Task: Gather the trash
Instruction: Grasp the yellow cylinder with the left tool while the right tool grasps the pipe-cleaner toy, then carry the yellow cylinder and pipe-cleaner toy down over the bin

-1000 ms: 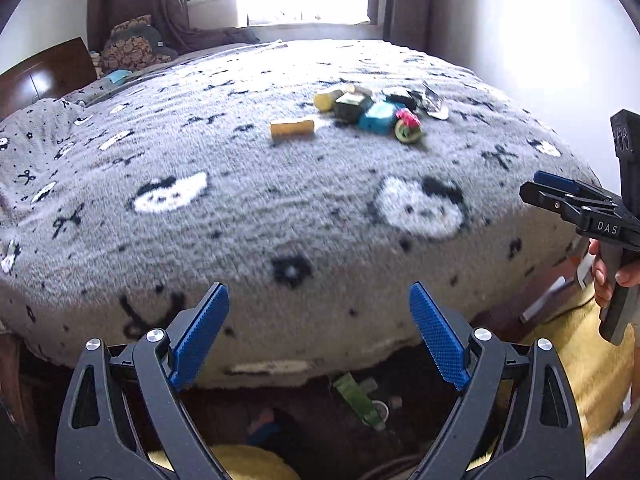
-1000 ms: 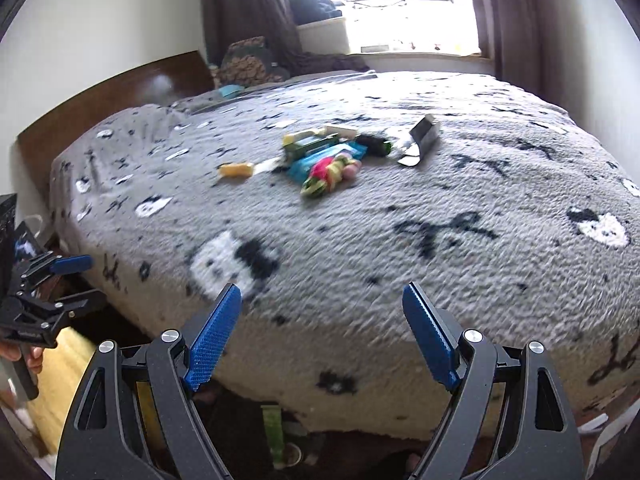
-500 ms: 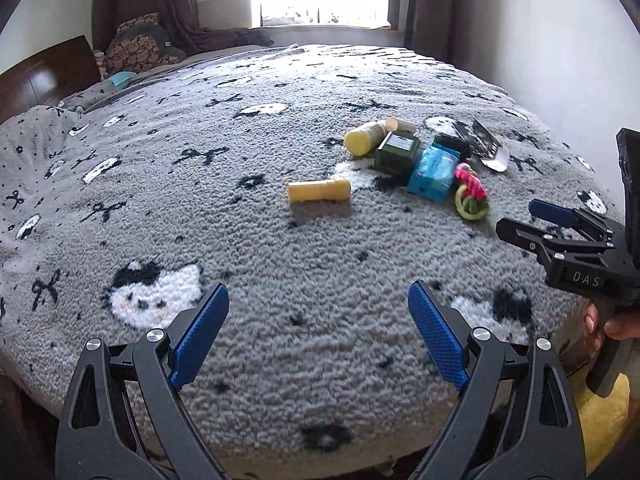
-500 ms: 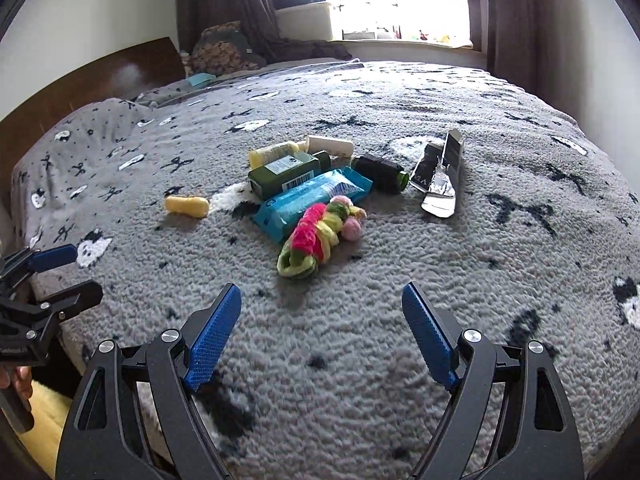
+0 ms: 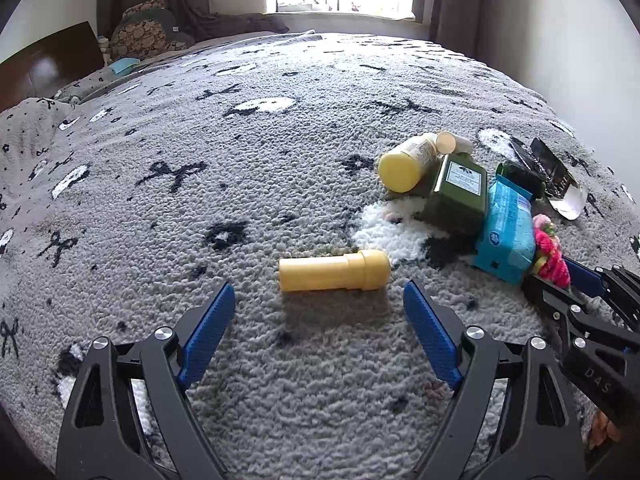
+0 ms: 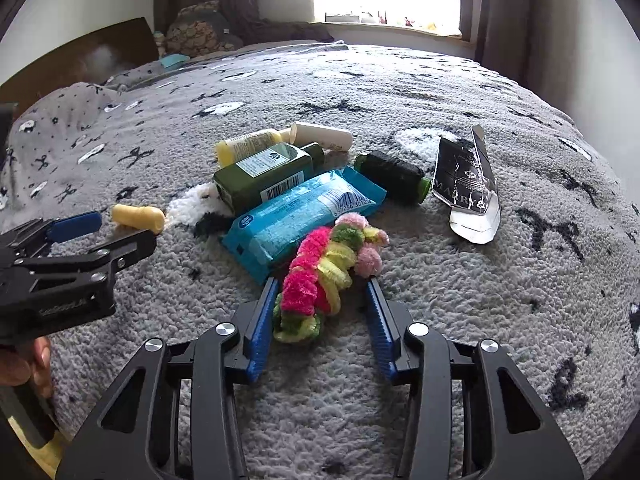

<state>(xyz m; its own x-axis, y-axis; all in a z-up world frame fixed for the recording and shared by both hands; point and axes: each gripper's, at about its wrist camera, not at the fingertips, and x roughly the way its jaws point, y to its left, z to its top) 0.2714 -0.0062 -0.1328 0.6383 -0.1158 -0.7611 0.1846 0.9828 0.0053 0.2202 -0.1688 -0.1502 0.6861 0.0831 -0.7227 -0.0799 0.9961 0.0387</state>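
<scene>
A yellow capped tube (image 5: 334,271) lies on its side on the grey patterned blanket (image 5: 240,200), just ahead of my left gripper (image 5: 320,294). Its jaws stand wide and are closing, not touching the tube. A pink, green and yellow fuzzy hair tie (image 6: 316,276) lies between the fingers of my right gripper (image 6: 322,286). These jaws are closing: the left pad is at the hair tie and a gap shows at the right pad. Behind lie a blue wipes pack (image 6: 296,216), a green bottle (image 6: 264,174), a yellow bottle (image 6: 244,146) and a dark spool (image 6: 390,176).
A torn black and silver wrapper (image 6: 466,188) lies right of the pile. The left gripper (image 6: 126,226) shows at the left of the right wrist view, held by a hand (image 6: 24,364). A wooden headboard (image 5: 48,64), pillows and a window lie beyond the bed.
Both grippers have moved forward over the bed to the pile. The right jaws have narrowed around the hair tie. The left jaws have narrowed slightly near the yellow tube.
</scene>
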